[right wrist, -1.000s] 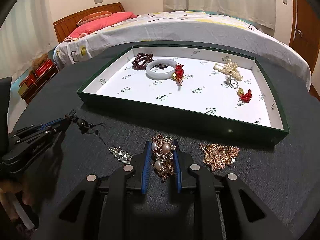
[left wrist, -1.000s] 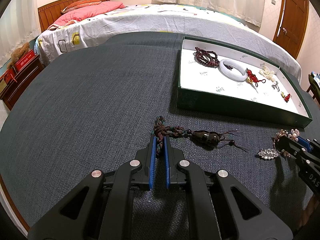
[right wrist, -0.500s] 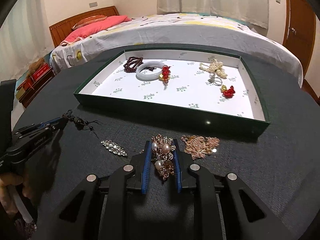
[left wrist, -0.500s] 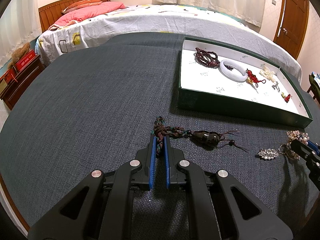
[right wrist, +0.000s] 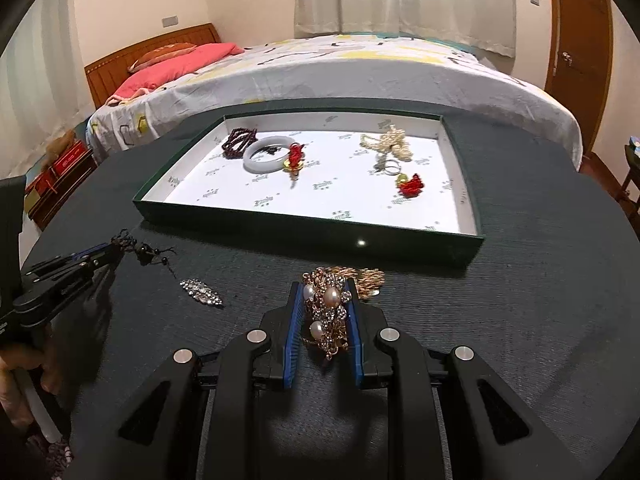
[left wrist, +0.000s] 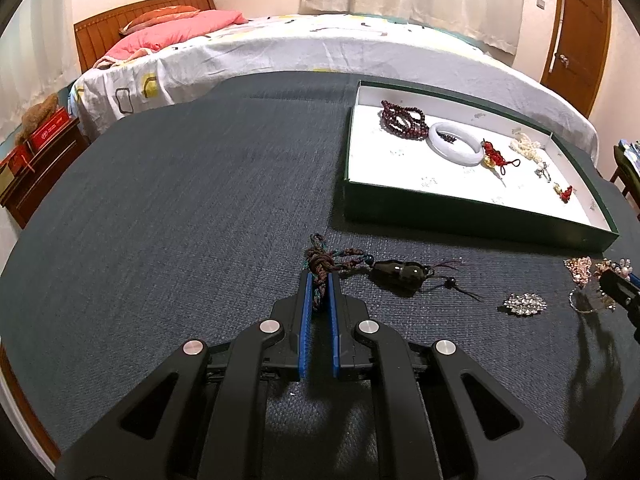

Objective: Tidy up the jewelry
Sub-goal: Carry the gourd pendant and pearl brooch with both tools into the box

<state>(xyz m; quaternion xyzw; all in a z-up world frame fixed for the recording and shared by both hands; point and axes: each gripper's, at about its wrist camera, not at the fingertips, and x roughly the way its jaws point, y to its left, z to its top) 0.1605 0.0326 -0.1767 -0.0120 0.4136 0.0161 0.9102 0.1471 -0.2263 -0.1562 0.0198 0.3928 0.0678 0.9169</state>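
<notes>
My left gripper [left wrist: 319,280] is shut on the braided cord [left wrist: 320,264] of a dark gourd pendant [left wrist: 402,274] that lies on the dark cloth. My right gripper [right wrist: 325,290] is shut on a gold pearl brooch [right wrist: 326,312] and holds it above the cloth, in front of the green tray [right wrist: 304,226]. The tray, white inside, holds a white bangle [right wrist: 266,154], dark red beads [right wrist: 238,142], red charms and a pearl piece. A crystal brooch [right wrist: 202,292] and a rose-gold chain piece [right wrist: 370,276] lie on the cloth.
The round table has a dark textured cloth [left wrist: 180,184]. A bed [left wrist: 320,48] stands behind it, a wooden door [left wrist: 578,28] at the right and a bedside cabinet [left wrist: 32,168] at the left. The person's hand [right wrist: 24,364] holds the left gripper.
My right gripper has lifted the pearl brooch and moved right and toward the tray; the rose-gold chain now lies just behind it. My left gripper stays shut on the cord, hardly moved.
</notes>
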